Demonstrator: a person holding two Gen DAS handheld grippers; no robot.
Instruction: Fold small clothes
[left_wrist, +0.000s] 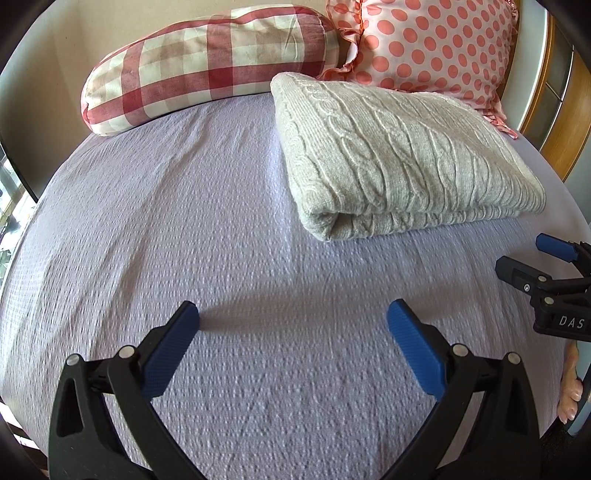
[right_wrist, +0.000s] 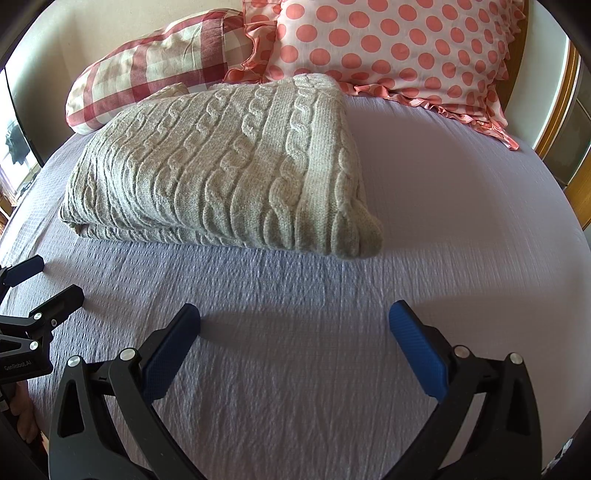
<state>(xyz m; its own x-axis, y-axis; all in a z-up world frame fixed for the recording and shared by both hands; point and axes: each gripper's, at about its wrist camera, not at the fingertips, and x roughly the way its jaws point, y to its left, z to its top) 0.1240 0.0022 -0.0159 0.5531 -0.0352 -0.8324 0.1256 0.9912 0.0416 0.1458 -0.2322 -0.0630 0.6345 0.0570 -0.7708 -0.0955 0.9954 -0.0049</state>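
Left wrist view: left gripper (left_wrist: 293, 314) jaws spread wide, empty, above the lilac bed (left_wrist: 184, 221). Right gripper (right_wrist: 294, 314) likewise released. Folded cable-knit sweater (right_wrist: 229, 162) lies near the bed's head edge, apparently touching the checked bolster (right_wrist: 147, 74); dotted pillow (right_wrist: 388, 48) just behind.
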